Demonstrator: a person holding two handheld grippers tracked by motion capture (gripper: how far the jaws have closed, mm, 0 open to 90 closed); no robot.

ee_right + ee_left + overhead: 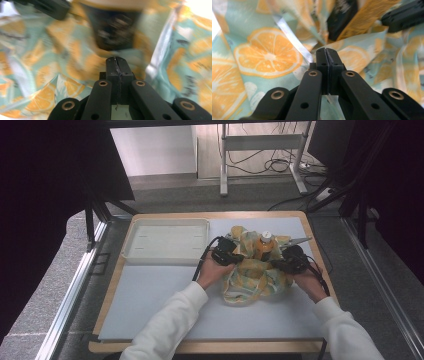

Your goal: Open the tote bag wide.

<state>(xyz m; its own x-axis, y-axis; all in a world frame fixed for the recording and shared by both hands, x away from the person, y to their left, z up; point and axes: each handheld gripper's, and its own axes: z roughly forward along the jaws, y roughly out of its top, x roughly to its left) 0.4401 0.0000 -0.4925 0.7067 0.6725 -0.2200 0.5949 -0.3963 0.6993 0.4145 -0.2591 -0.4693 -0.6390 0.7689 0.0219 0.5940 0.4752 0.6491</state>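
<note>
Both tongs have their jaws pressed together: the left gripper (327, 53) and right gripper (115, 61) each seem to pinch the orange-print cloth (250, 275), though the fabric between the pads is hard to make out. The cloth lies bunched around the orange bottle (265, 246) at about two o'clock on the table (150, 295), with the white tray (165, 241) at eleven. The wrapping looks partway done, with the bottle's cap exposed and the corners apparently untied.

A wooden counter (114, 296) carries a pale grey mat (150, 295). On the mat lie an empty white tray (166, 241) at the far left and a crumpled orange-slice-print cloth (250, 279) around an orange bottle (265, 246).
</note>
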